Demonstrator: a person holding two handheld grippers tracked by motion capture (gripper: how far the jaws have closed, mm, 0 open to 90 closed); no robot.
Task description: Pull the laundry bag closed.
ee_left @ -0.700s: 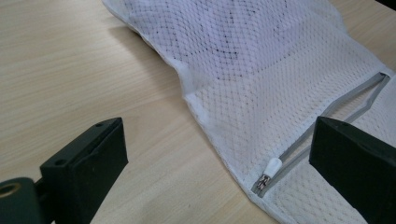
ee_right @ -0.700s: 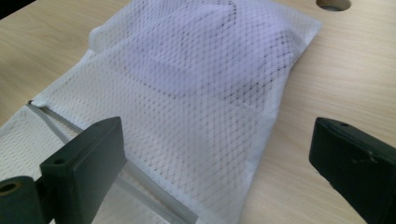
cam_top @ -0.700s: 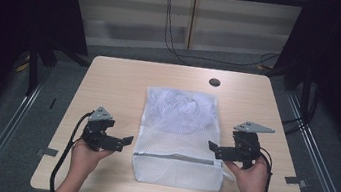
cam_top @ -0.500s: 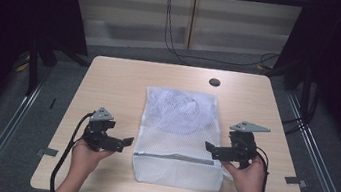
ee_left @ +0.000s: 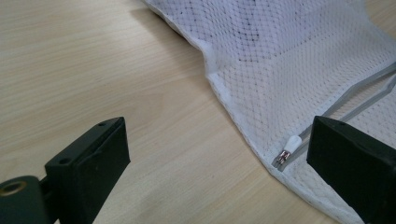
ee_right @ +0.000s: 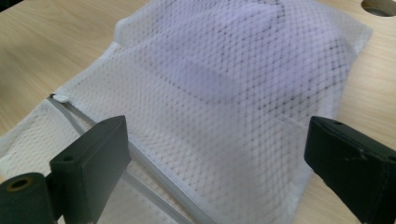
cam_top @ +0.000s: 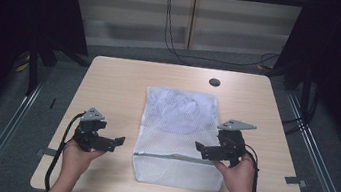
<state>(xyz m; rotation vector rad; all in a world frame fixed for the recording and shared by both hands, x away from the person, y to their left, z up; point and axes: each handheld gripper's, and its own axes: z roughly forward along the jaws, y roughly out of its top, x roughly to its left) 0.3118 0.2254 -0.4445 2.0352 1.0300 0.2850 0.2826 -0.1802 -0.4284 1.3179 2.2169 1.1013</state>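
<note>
A white mesh laundry bag point(cam_top: 178, 132) lies flat in the middle of the table, with a pale bluish cloth point(cam_top: 182, 108) showing through its far half. A grey zipper point(cam_top: 175, 158) crosses its near part. My left gripper point(cam_top: 119, 142) is just left of the bag, jaws open and pointing at the zipper's end. In the left gripper view the zipper pull point(ee_left: 288, 150) lies by the right jaw of the left gripper point(ee_left: 219, 172). My right gripper point(cam_top: 200, 148) reaches over the bag's right edge, open. In the right gripper view the right gripper point(ee_right: 215, 172) stands open over the mesh bag point(ee_right: 224, 79) and zipper point(ee_right: 154, 179).
The wooden table point(cam_top: 119, 84) has a round cable hole point(cam_top: 214, 82) at the far side, right of centre. Dark curtains and frame rails flank the table. Cables hang behind the far edge.
My right gripper has shifted a little to the left, farther over the bag's right edge. The left gripper and the bag have stayed in place.
</note>
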